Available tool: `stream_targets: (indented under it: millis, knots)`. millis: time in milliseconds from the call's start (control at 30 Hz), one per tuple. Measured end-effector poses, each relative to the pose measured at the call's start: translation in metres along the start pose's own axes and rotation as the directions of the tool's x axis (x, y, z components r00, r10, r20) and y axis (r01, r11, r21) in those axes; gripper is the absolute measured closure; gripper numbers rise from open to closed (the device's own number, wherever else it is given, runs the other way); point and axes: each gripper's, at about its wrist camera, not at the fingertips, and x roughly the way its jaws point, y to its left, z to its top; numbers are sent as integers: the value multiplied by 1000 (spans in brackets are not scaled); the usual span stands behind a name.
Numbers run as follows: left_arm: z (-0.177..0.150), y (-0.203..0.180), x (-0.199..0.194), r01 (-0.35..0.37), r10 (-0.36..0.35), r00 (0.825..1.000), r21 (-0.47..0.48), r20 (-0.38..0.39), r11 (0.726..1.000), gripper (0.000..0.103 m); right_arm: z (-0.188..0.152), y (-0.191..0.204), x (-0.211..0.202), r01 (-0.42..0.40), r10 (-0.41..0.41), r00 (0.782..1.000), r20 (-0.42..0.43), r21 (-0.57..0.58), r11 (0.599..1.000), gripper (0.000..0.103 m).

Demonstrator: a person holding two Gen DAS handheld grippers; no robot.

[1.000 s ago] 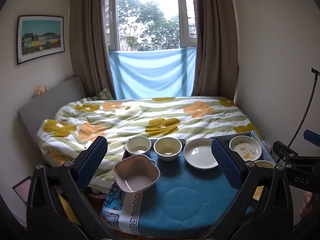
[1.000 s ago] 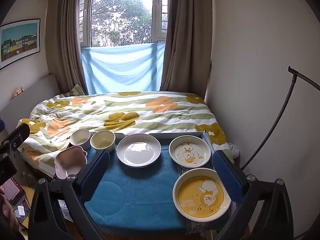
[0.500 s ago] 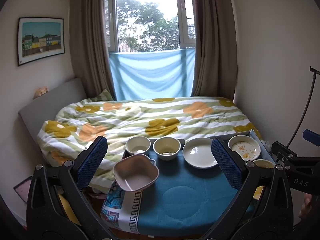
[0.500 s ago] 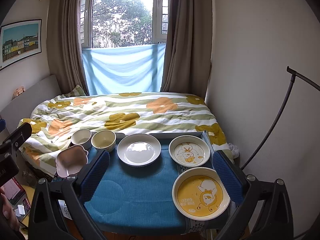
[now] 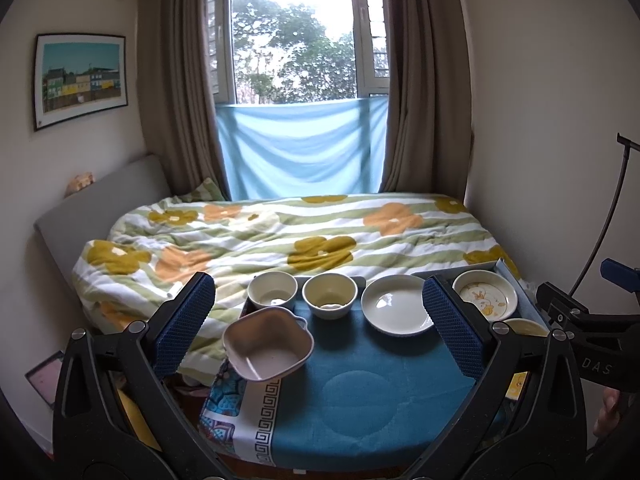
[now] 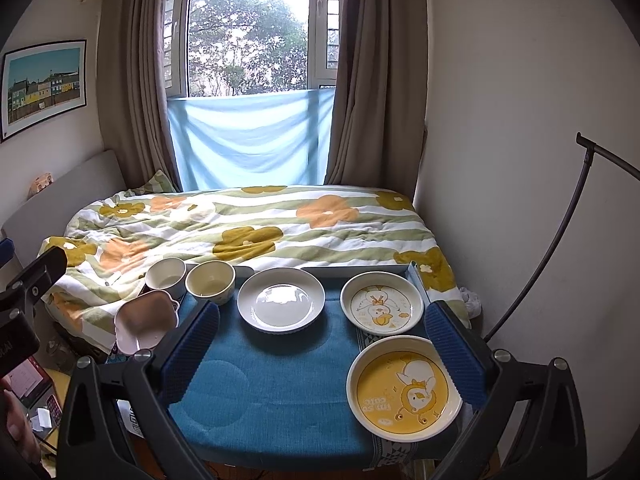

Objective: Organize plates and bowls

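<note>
A small table with a teal cloth [image 5: 360, 400] [image 6: 272, 380] carries the dishes. In the left wrist view, a pink square bowl [image 5: 267, 344] sits at the front left, two cream bowls [image 5: 272, 289] [image 5: 329, 294] behind it, a plain white plate [image 5: 396, 310] and a duck plate [image 5: 485, 294] to the right. The right wrist view also shows a yellow duck plate [image 6: 404, 394] at the front right. My left gripper [image 5: 318, 326] and right gripper [image 6: 320, 344] both hover open above the table's near side, holding nothing.
A bed with a flowered quilt [image 5: 288, 236] lies just behind the table, under a window with brown curtains. A wall runs along the right, with a curved black stand [image 6: 560, 232] beside it. A person's hand [image 6: 20, 436] shows at the lower left.
Both views have tilted up slightly, so the table and dishes sit a bit lower in frame. No dish has moved and both grippers stay open.
</note>
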Motion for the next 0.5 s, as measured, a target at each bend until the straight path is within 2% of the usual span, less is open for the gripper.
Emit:
stream_targets:
  millis: [500]
  knots:
    - [-1,5,0,6,-6,1000,-17,-6,1000,0,-1,3,-1,-3,3,1000,0,2,1000,0]
